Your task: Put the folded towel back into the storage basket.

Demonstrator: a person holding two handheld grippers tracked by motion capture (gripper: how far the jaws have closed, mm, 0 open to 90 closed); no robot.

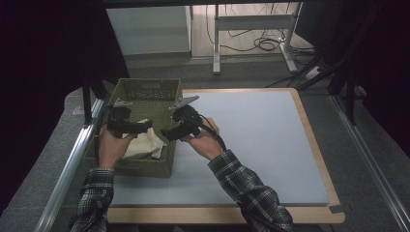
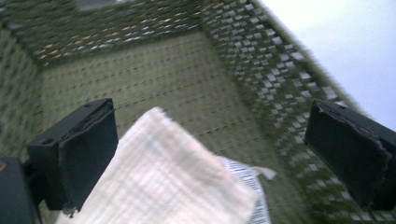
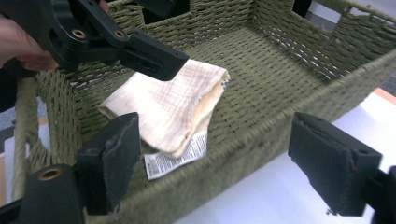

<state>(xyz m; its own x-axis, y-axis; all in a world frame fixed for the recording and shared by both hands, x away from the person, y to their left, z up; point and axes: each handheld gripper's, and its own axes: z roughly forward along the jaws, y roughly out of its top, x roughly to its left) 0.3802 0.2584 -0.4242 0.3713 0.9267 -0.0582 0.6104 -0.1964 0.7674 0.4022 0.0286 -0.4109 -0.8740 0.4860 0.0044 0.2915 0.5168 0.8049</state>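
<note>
A green woven basket [image 1: 145,169] stands at the left of the table. Inside it lies a folded cream cloth [image 1: 142,142] with a white printed label [image 3: 175,156] sticking out from under it. My left gripper [image 1: 145,126] hovers over the basket's near half. Its jaws stand wide apart above the cloth [image 2: 173,182] and touch nothing. My right gripper [image 1: 167,133] is at the basket's right rim, pointing left into it. It is open, with the cloth [image 3: 173,107] lying beyond its jaws and the basket wall [image 3: 261,135] between them.
A pale blue mat [image 1: 261,145] covers a wooden board, bare to the right of the basket. A metal rail [image 1: 72,164] runs along the table's left side. Beyond the far edge stand a table frame [image 1: 217,43] and floor cables [image 1: 263,43].
</note>
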